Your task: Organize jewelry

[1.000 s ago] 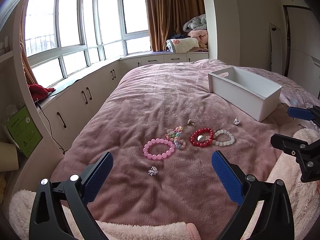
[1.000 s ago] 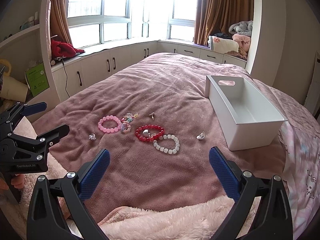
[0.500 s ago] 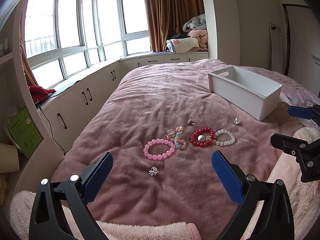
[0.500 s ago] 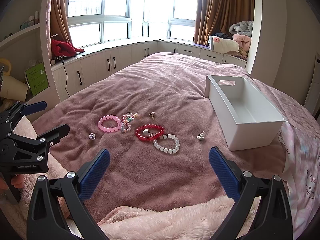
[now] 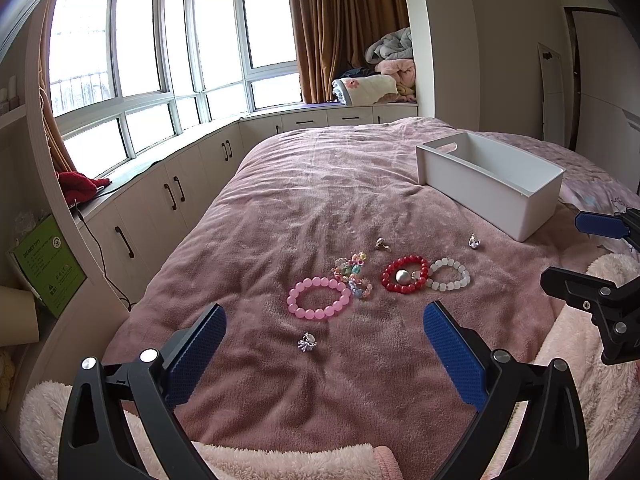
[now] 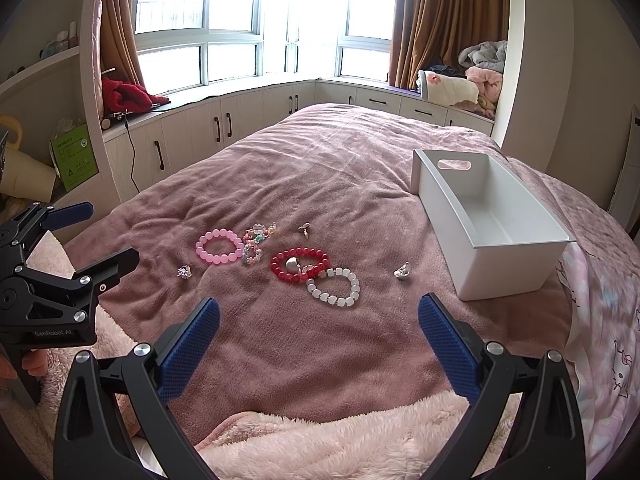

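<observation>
A mauve blanket (image 6: pixel 320 152) covers the bed. The empty white bin (image 6: pixel 500 264) stands far right on it. Both grippers, left gripper (image 5: pixel 324 328) and right gripper (image 6: pixel 318 320), hover near with jaws wide, holding nothing. Between them and the bin lie the pink bracelet (image 6: pixel 219 247), red bracelet (image 6: pixel 299 265), white bracelet (image 6: pixel 333 287) and small rings (image 6: pixel 402 270).
</observation>
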